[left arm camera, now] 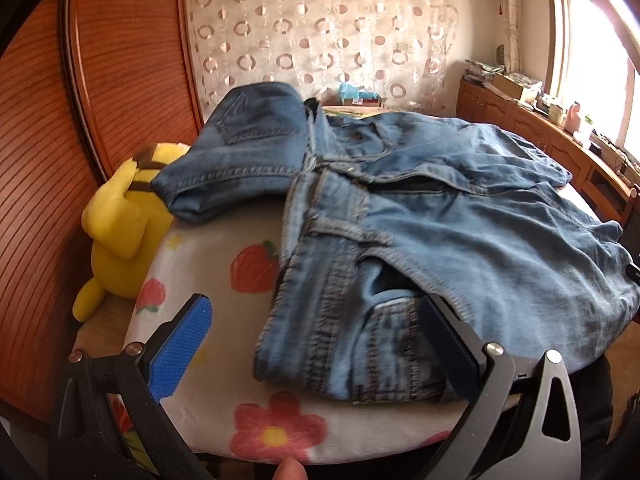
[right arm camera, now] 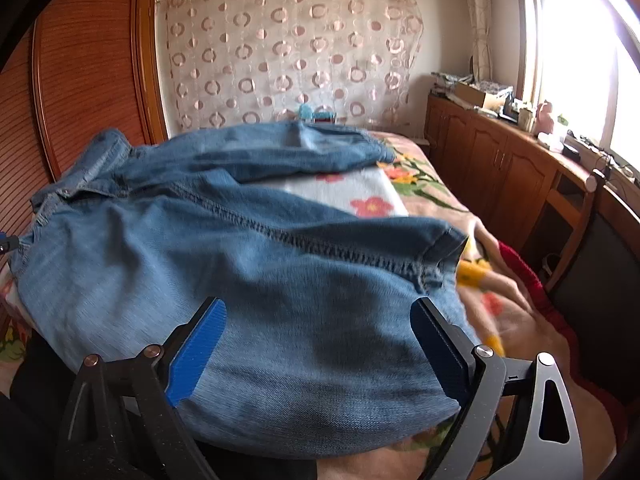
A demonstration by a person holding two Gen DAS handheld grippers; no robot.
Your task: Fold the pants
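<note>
Denim fills nearly everything ahead of me: the jeans (left arm camera: 460,216) lie spread over a flowered cloth (left arm camera: 224,304) on the bed, their long axis running across from my left side to my right, waistband towards the wooden headboard (left arm camera: 48,160), legs trailing off towards the window side; so my left gripper (left arm camera: 312,340) is nearer the waist and my right gripper (right arm camera: 320,344) nearer the leg ends, and any fold, I judge, must carry one end along that line to the other; the fabric is pale, washed blue, rumpled, one flap of the seat turned back beside a yellow plush toy (left arm camera: 120,224), the two legs parted with cloth showing between them; my left jaws stand wide, straddling the waistband corner with a pocket just at the right-hand finger, not pressing; my right jaws stand wide too, over the near leg, clamping nothing that I can see.
</note>
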